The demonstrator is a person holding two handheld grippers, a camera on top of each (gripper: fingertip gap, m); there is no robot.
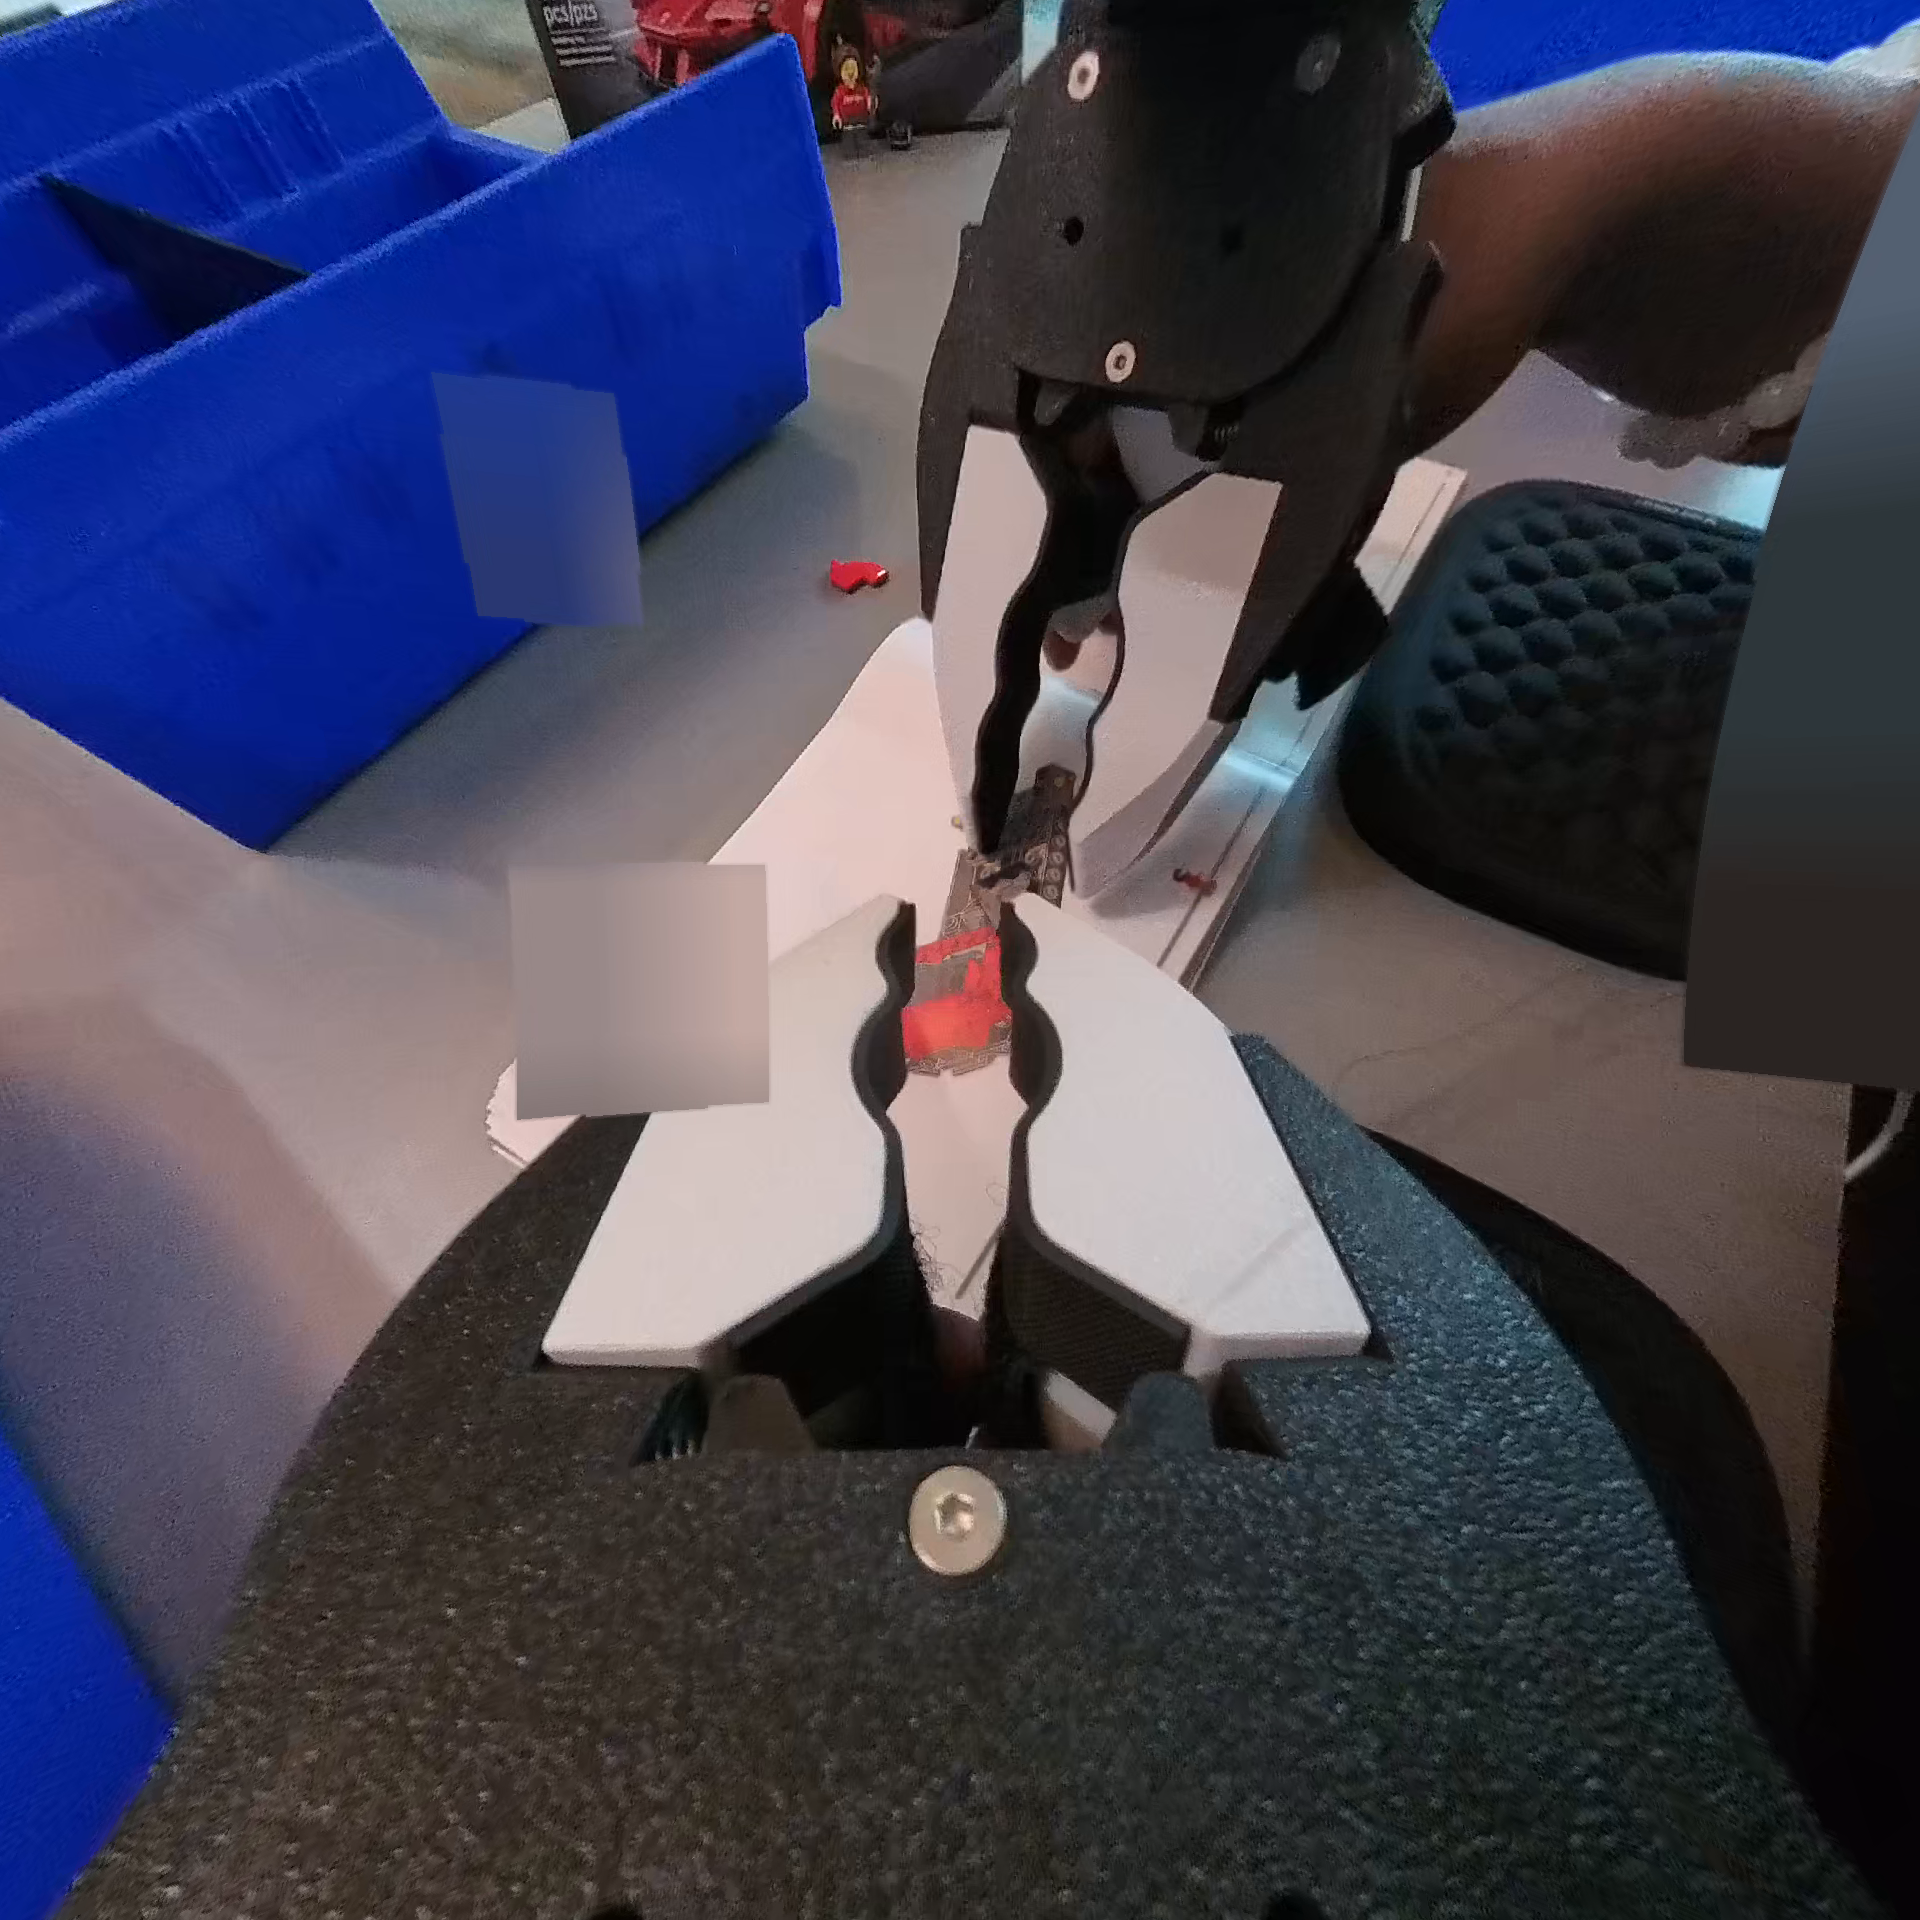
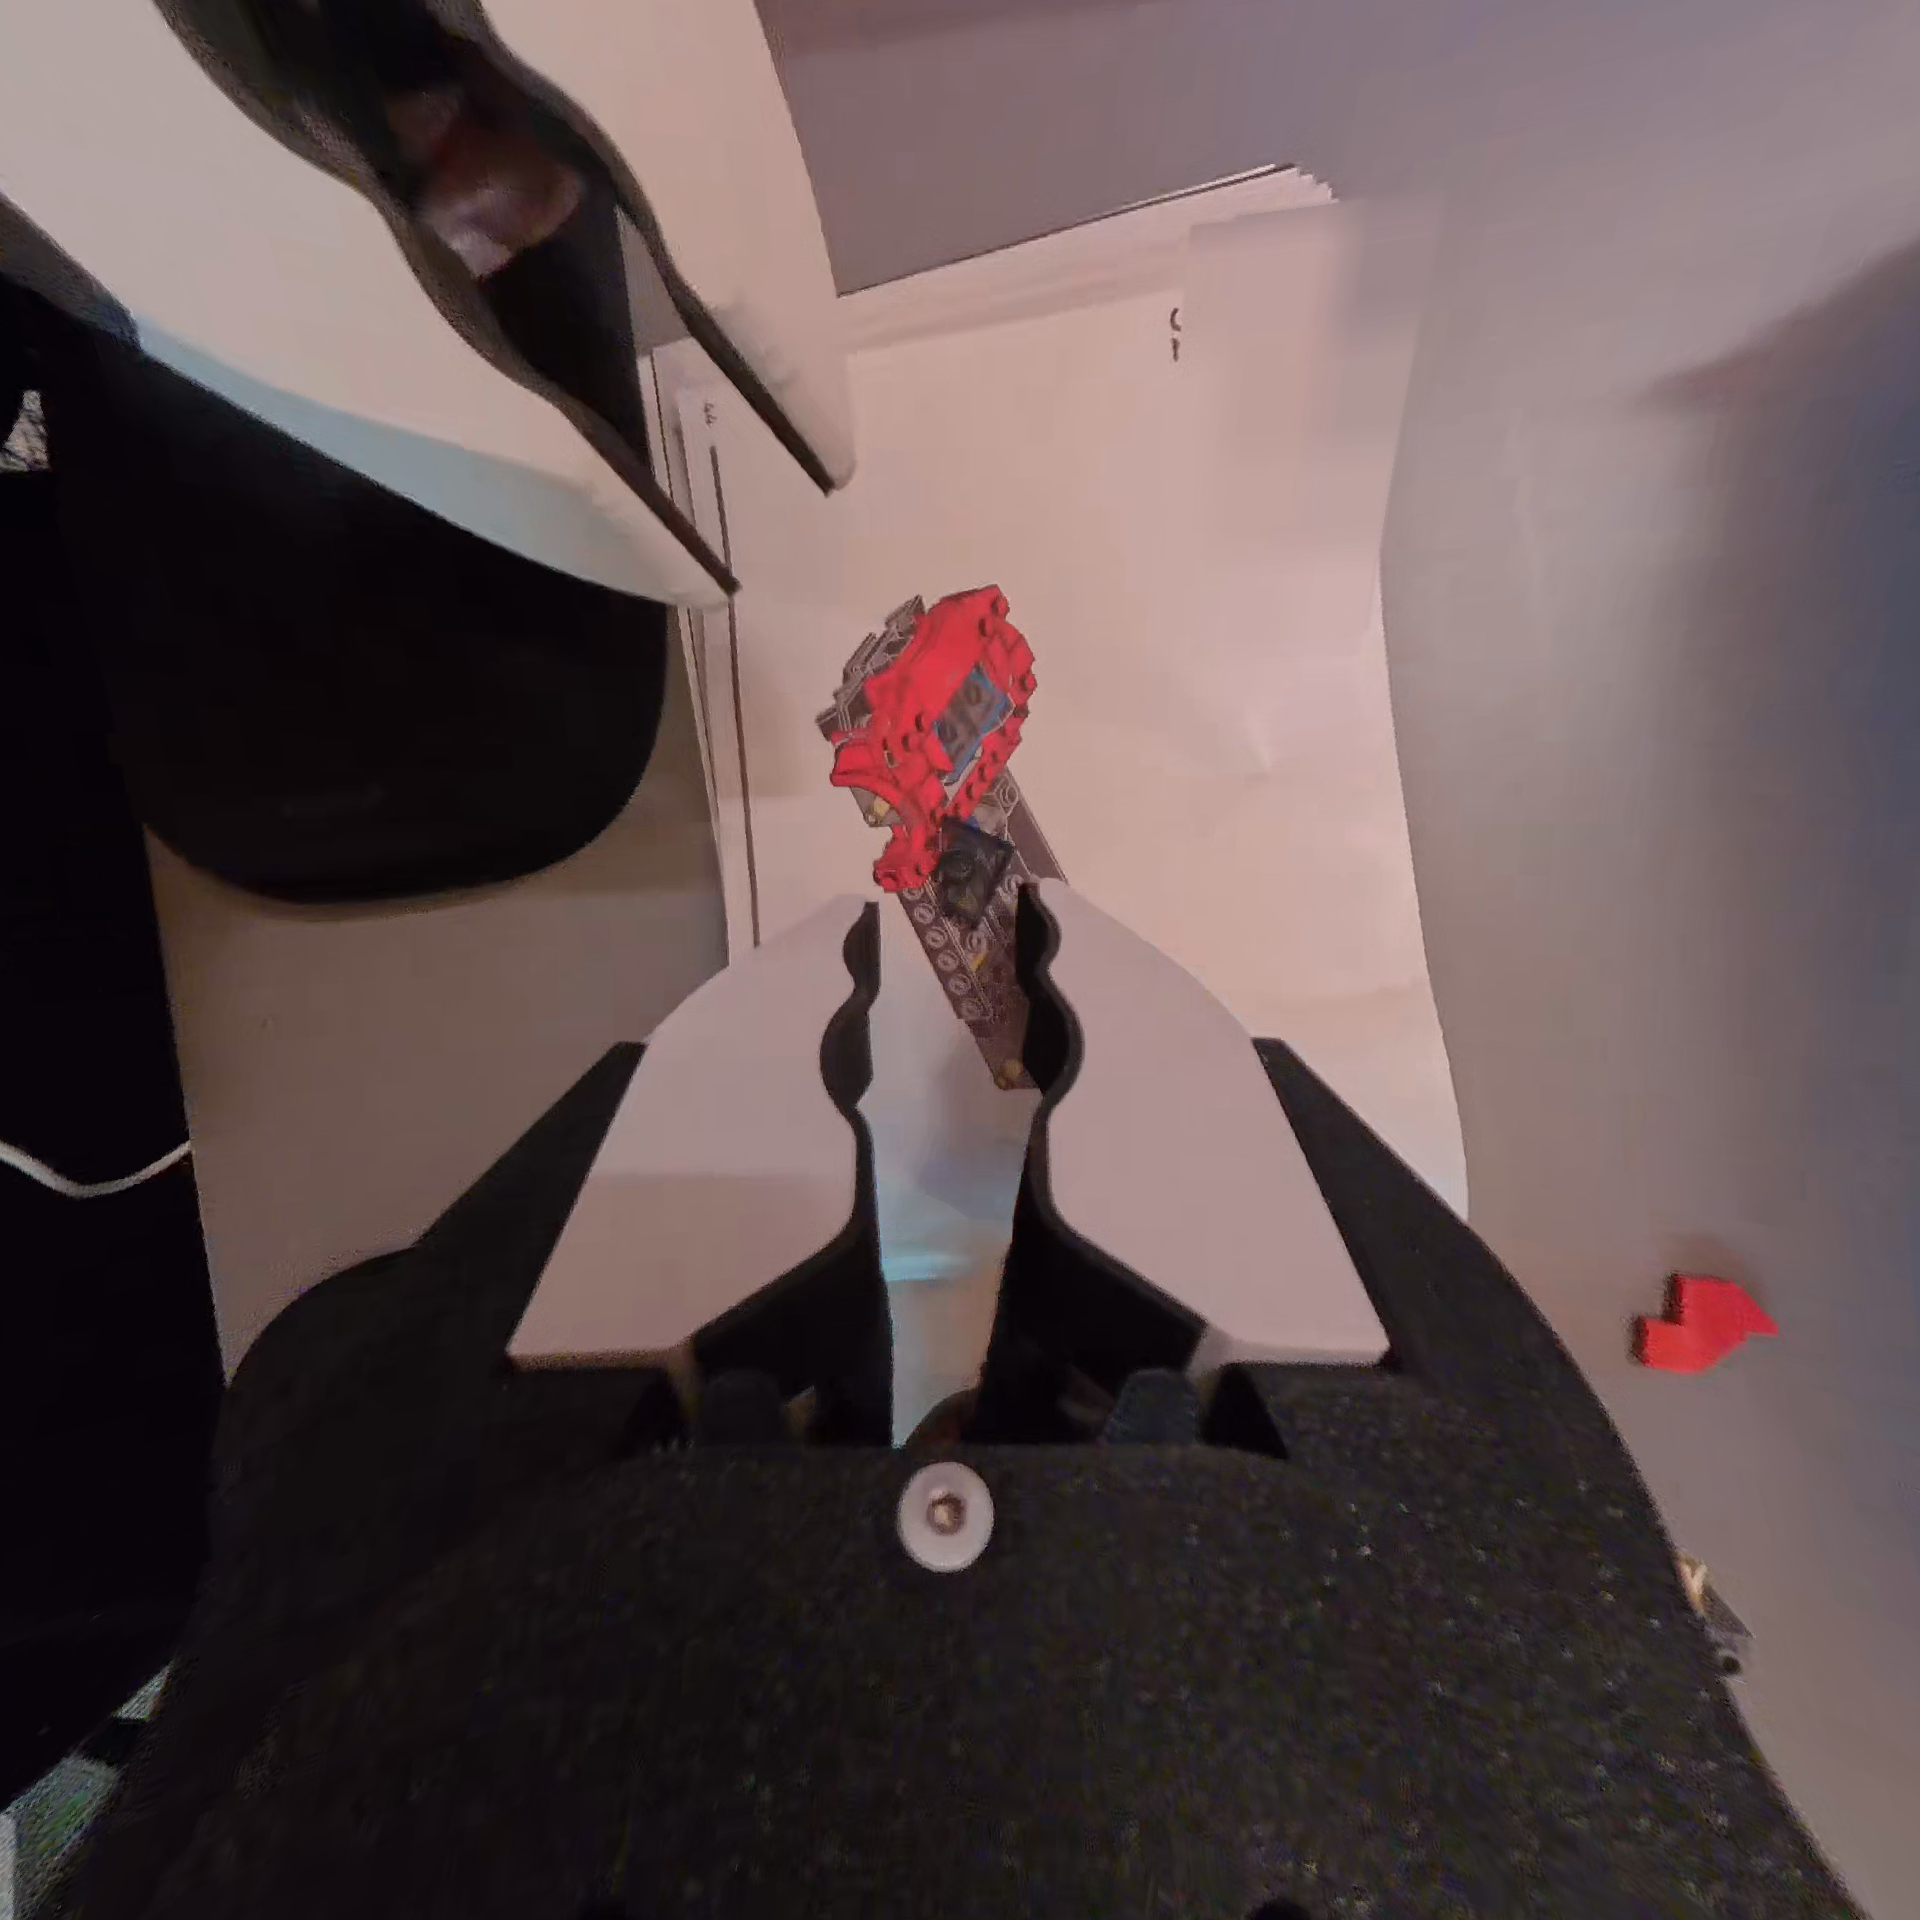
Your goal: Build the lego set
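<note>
The red-and-grey lego model point(image 2: 935, 769), a part-built studded plastic assembly, sits on white paper between two grippers: the right gripper point(image 2: 951, 904) clamps its grey beam end, seemingly steadying it, while the left gripper point(image 1: 956, 920) brackets the red end, contact unclear.

The left wrist view is taken close, along the left gripper point(image 1: 956, 914) toward the opposing right gripper point(image 1: 1023, 831). The right wrist view is angled downward. The lego model point(image 1: 961, 997) point(image 2: 935, 748) is shared by both views.
</note>
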